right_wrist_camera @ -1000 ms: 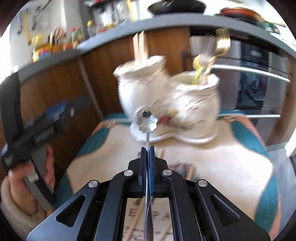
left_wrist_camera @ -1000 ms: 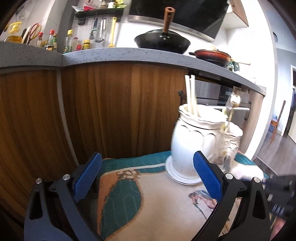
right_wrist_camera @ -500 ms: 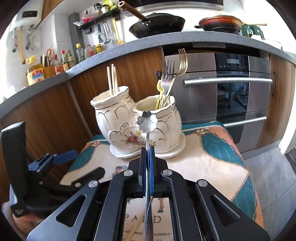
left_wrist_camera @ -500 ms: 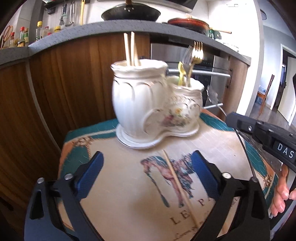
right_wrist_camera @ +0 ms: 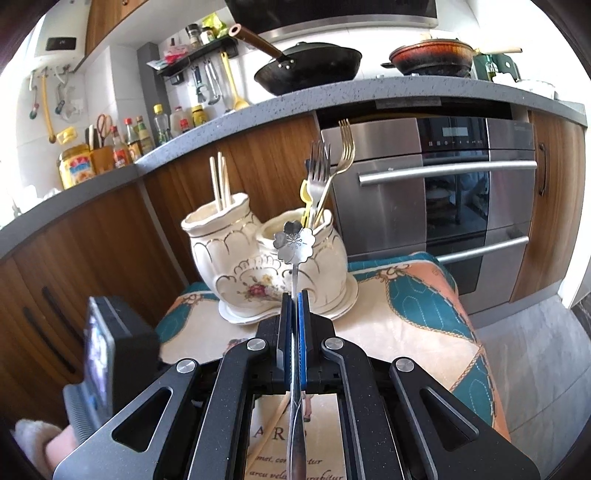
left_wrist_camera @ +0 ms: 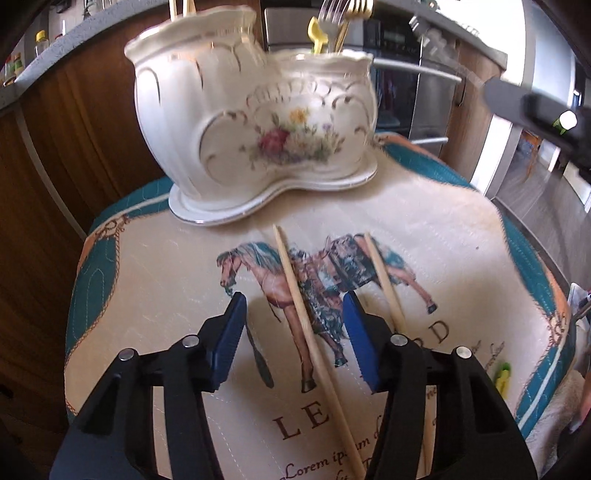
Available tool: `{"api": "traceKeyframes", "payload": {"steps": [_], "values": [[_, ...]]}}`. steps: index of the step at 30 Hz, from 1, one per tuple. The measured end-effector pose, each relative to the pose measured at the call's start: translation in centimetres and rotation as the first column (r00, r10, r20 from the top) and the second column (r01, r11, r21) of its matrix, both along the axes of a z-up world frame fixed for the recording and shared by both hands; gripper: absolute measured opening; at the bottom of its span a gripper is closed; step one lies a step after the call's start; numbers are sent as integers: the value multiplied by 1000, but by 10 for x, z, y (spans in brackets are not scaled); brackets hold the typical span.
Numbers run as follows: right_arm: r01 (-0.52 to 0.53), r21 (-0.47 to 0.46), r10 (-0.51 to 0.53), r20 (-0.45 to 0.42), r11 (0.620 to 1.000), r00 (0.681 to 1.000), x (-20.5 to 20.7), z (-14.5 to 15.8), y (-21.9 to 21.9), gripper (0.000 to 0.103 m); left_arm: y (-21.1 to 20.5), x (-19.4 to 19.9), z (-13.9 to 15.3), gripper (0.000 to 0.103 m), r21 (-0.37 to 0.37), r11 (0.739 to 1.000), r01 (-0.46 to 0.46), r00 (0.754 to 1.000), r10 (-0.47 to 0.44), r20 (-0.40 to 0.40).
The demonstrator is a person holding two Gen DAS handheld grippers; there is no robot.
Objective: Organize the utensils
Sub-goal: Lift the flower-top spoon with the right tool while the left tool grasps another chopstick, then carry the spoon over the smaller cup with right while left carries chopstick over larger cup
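We see the left gripper (left_wrist_camera: 293,332) spread wide over a chopstick (left_wrist_camera: 314,345) lying on the cloth (left_wrist_camera: 155,258); the right gripper (right_wrist_camera: 294,314) is clamped on a flower-tipped spoon (right_wrist_camera: 294,243), upright before the ceramic holder (right_wrist_camera: 236,258).

Chopstick (left_wrist_camera: 314,347) lower end cut off; fork (left_wrist_camera: 328,7) tines cropped, blurred.

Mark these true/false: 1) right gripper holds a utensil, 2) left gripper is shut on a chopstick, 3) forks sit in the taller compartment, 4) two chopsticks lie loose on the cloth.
1) True: the right gripper is shut on a flower-ended utensil.
2) False: the left gripper is open, straddling the left chopstick.
3) False: the forks stand in the shorter compartment of the ceramic holder.
4) True: the other chopstick lies alongside on the cloth.
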State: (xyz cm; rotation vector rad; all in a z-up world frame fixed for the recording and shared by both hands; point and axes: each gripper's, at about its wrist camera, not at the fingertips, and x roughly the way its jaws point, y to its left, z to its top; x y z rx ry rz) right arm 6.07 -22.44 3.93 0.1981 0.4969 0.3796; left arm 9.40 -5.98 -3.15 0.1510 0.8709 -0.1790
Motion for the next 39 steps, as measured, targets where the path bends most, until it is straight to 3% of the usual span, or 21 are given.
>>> {"api": "traceKeyframes", "payload": {"steps": [4, 11, 15, 18, 23, 32, 39], "values": [[3, 9, -3, 6, 1000, 1000, -1, 1, -3, 4, 2, 6, 0, 52, -7, 1000, -16, 1000, 16, -14], [3, 16, -3, 14, 1000, 1000, -2, 2, -2, 4, 13, 12, 2, 12, -42, 999, -21, 999, 20, -26], [0, 10, -1, 18, 1000, 1000, -2, 2, 0, 4, 20, 15, 3, 5, -78, 997, -15, 999, 13, -35], [0, 5, 0, 20, 1000, 1000, -2, 1, 2, 4, 28, 13, 5, 5, -106, 994, -22, 1000, 20, -23], [6, -2, -6, 21, 1000, 1000, 1, -1, 5, 4, 37, 0, 20, 5, -150, 989, -2, 997, 14, 77], [29, -7, -29, 32, 1000, 999, 6, -3, 8, 4, 63, -29, 60, 5, -228, 972, 58, 968, 1, 251], [34, -11, -33, 66, 999, 997, 6, 3, 14, 4, 72, -36, 79, 5, -250, 965, 76, 955, 2, 296]]}}
